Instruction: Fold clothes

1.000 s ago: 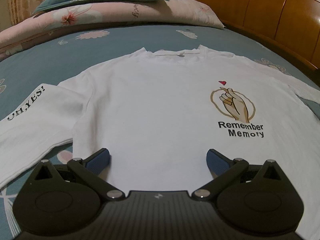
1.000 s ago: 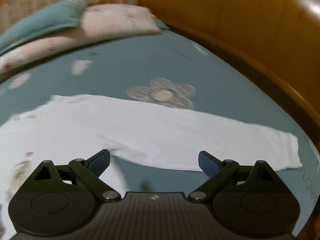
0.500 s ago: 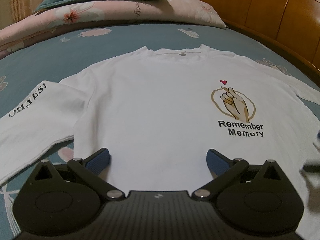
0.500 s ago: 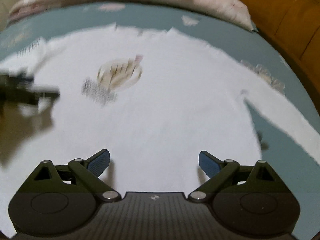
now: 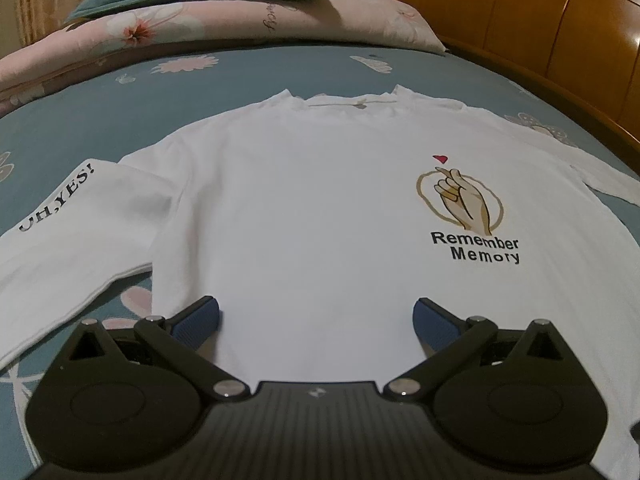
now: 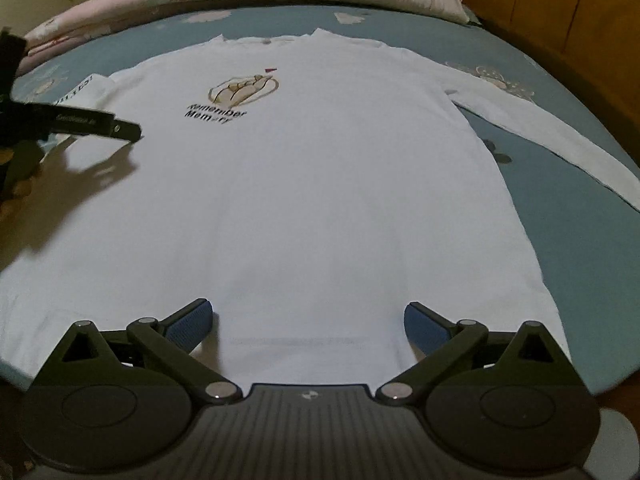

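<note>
One white long-sleeved shirt (image 5: 304, 208) lies spread flat, print side up, on the blue floral bed (image 5: 72, 128); nothing of it is folded over.

Left to right: the sleeve lettered "UH,YES!" (image 5: 72, 248) angles out and down toward the hem side. The body follows, collar at the far end by the pillows (image 5: 224, 20), hem nearest the tools, so the long axis runs straight away from both cameras. A finger-heart print (image 5: 460, 204) sits on the chest. The plain sleeve (image 6: 540, 136) slants off toward the wooden bed frame (image 6: 560, 20).

Left tool (image 5: 316, 320): fingers spread wide, pinching nothing, above the hem toward the lettered sleeve; that sleeve is its nearer reach. Right tool (image 6: 308, 322): likewise spread and empty, over the hem middle, plain sleeve on its side. Whether either pad touches cloth is hard to tell at this angle.

A flat, unfolded shirt fits the laying-out stage, or one opened again.
</note>
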Demonstrator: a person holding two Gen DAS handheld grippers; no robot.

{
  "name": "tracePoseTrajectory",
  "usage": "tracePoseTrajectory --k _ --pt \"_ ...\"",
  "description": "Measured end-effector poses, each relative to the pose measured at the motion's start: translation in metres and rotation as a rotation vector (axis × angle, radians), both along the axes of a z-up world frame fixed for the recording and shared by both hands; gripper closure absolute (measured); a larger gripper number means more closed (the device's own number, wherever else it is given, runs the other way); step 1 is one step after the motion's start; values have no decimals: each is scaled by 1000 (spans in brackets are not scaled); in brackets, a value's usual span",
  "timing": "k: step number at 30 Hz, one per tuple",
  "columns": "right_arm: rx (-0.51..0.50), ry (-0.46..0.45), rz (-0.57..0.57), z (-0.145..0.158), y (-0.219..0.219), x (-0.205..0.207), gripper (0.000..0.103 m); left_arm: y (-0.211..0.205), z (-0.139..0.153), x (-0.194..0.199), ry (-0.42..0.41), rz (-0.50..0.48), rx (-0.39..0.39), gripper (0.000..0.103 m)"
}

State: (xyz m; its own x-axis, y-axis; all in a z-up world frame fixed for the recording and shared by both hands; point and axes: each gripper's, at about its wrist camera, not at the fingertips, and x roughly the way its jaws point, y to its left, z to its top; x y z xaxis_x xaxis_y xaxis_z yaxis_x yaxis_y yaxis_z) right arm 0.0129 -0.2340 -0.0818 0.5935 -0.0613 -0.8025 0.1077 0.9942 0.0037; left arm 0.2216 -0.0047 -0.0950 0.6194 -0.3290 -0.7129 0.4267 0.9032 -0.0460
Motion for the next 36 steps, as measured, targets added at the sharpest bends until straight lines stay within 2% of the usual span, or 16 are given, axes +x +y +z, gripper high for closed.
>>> tracePoseTrajectory --k 5,16,30,36 --pt "-49 -62 36 9 13 -1 0 -1 0 -1 -1 6 5 1" --pt "-38 -218 153 9 29 87 0 -1 -2 -1 -18 5 6 1" --pt "58 -223 27 -8 -53 148 0 -7 -7 -2 -59 41 6 0" --pt "-7 -241 -32 -15 -74 129 0 -6 -7 -3 -69 50 1 0"
